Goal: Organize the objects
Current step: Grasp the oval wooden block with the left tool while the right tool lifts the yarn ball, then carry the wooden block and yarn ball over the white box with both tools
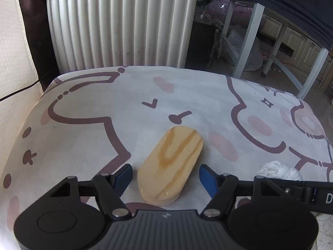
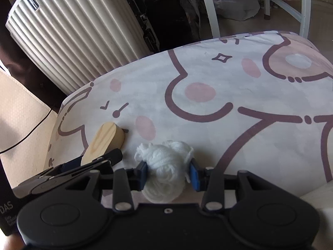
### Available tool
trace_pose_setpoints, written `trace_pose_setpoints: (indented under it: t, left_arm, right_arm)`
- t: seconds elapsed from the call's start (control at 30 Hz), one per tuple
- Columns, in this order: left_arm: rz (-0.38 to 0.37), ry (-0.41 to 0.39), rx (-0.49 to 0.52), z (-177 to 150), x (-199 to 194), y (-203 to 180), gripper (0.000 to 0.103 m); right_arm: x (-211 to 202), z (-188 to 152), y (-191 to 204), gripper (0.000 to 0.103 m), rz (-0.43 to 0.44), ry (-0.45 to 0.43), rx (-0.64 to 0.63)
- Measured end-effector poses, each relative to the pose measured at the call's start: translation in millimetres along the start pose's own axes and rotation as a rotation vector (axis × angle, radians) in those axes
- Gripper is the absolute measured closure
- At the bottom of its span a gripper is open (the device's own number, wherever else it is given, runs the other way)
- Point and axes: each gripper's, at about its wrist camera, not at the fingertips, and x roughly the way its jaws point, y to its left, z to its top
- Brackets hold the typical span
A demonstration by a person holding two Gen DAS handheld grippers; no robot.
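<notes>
An oval wooden block (image 1: 170,162) lies flat on the cartoon-print sheet (image 1: 93,108). My left gripper (image 1: 165,169) straddles the block's near half. Its blue pads stand a little off both sides, so it is open. At the right edge of that view a white yarn bundle (image 1: 278,170) shows. In the right wrist view my right gripper (image 2: 168,164) is shut on this yarn bundle (image 2: 164,173), both blue pads pressing into it, low over the sheet (image 2: 239,83). The wooden block (image 2: 106,139) lies just to its left, with one of the left gripper's fingers (image 2: 113,156) beside it.
A white ribbed suitcase (image 1: 120,20) stands behind the bed's far edge. White frame legs (image 1: 247,41) and a plastic bag (image 2: 235,2) are on the floor to the right. A black cable (image 2: 31,133) runs along the left side of the bed.
</notes>
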Motion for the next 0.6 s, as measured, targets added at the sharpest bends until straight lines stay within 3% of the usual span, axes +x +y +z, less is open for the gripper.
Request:
trace_pose_setpoints:
  t: [0.13, 0.37, 0.6]
  left_arm:
    - [0.002, 0.001, 0.000, 1.5, -1.6, -2.1, 0.046]
    - [-0.009, 0.030, -0.025, 4.4, -13.7, 0.0, 0.050]
    - [0.014, 0.036, 0.048, -1.1, -46.9, -2.4, 0.051]
  right_arm:
    - [-0.4, -0.2, 0.7, 0.061, 0.000, 0.003, -0.016]
    - [-5.4, -4.5, 6.2, 0.061, -0.012, 0.003, -0.075]
    - [-23.9, -11.1, 15.7, 0.061, -0.023, -0.011, -0.131]
